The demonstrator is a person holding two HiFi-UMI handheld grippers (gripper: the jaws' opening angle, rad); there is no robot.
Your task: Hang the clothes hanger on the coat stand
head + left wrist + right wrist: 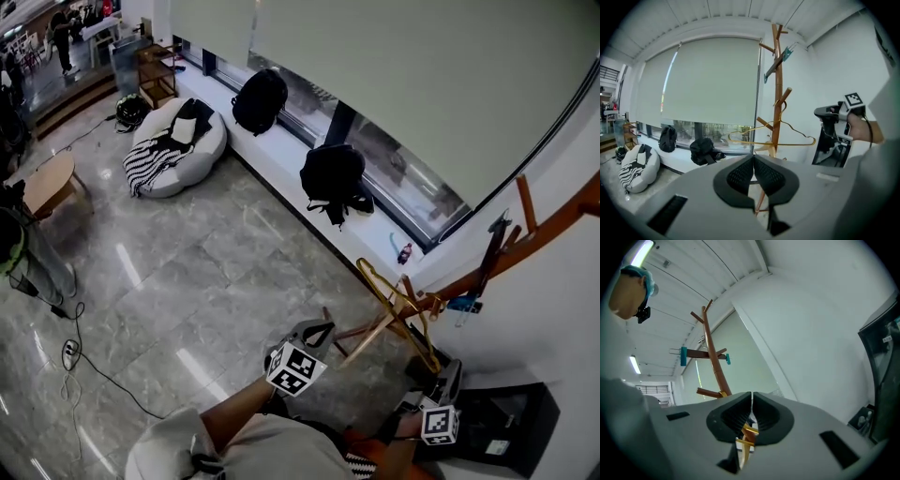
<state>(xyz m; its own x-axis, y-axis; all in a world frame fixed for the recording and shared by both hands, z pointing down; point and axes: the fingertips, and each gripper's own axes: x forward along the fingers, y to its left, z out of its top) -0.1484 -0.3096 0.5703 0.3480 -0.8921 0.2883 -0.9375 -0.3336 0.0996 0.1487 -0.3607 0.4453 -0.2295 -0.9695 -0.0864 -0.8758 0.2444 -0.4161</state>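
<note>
A thin gold wire clothes hanger (398, 305) hangs by its hook on a lower peg of the wooden coat stand (525, 246). In the left gripper view the hanger (771, 140) sits level against the stand's pole (776, 93). My left gripper (753, 157) is shut and empty, a short way in front of the hanger. My right gripper (752, 394) is shut, pads together with nothing pinched. A bit of gold wire (750, 431) and the stand (712, 357) show beyond its jaws. From the head view, the left gripper (314, 330) and right gripper (450, 375) both stand near the stand's base.
A dark hanger with teal clips (701, 354) occupies an upper peg. Two black backpacks (333, 178) rest on the window ledge, and a white beanbag (178, 141) lies on the floor. A black cabinet (502, 427) stands by the right wall. Cables (75, 352) trail across the floor on the left.
</note>
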